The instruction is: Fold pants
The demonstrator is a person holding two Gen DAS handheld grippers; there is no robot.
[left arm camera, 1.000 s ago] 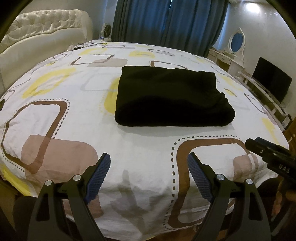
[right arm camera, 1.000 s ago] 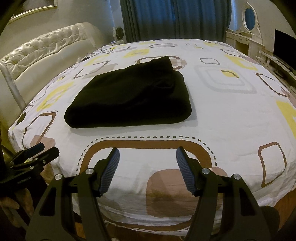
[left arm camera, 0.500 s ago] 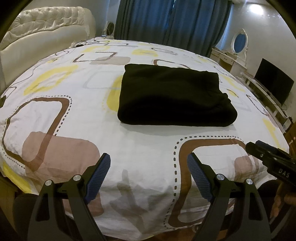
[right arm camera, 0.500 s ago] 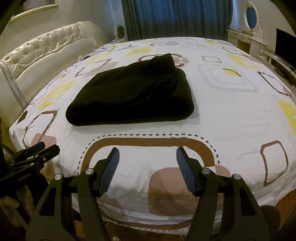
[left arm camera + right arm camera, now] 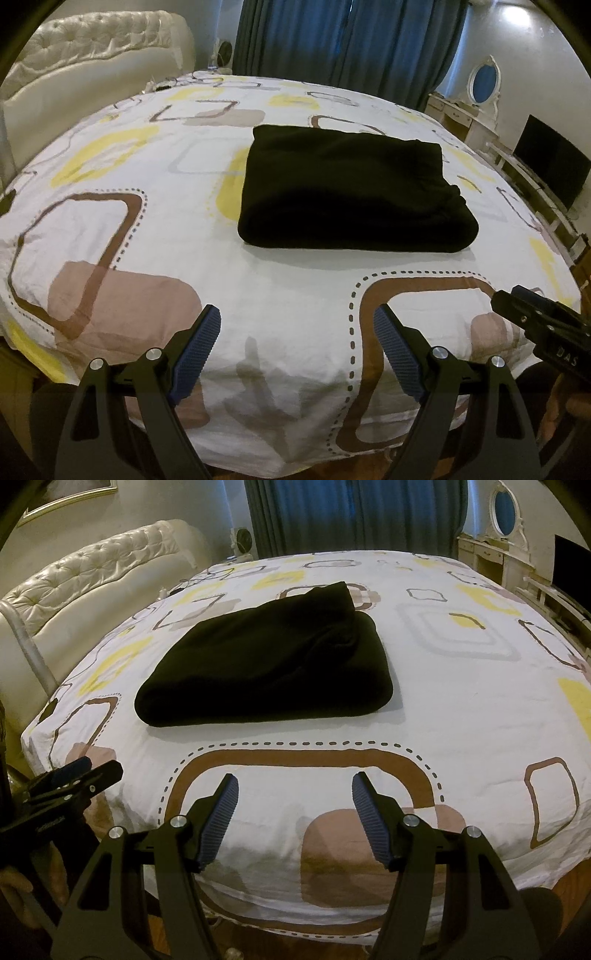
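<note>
The black pants (image 5: 351, 195) lie folded into a thick rectangle in the middle of the patterned bed sheet (image 5: 147, 229); they also show in the right wrist view (image 5: 269, 661). My left gripper (image 5: 297, 325) is open and empty, held above the near edge of the bed, well short of the pants. My right gripper (image 5: 293, 792) is open and empty, also over the near edge. Each gripper shows at the side of the other's view: the right one (image 5: 535, 325) and the left one (image 5: 70, 779).
A white tufted headboard (image 5: 81, 583) stands at the left. Blue curtains (image 5: 347, 40) hang behind the bed. A white dressing table with an oval mirror (image 5: 480, 96) and a dark TV screen (image 5: 550, 162) stand at the right.
Both views have shifted slightly, and the pants sit a little nearer and higher in them. The pants have not changed shape. Both grippers stay open.
</note>
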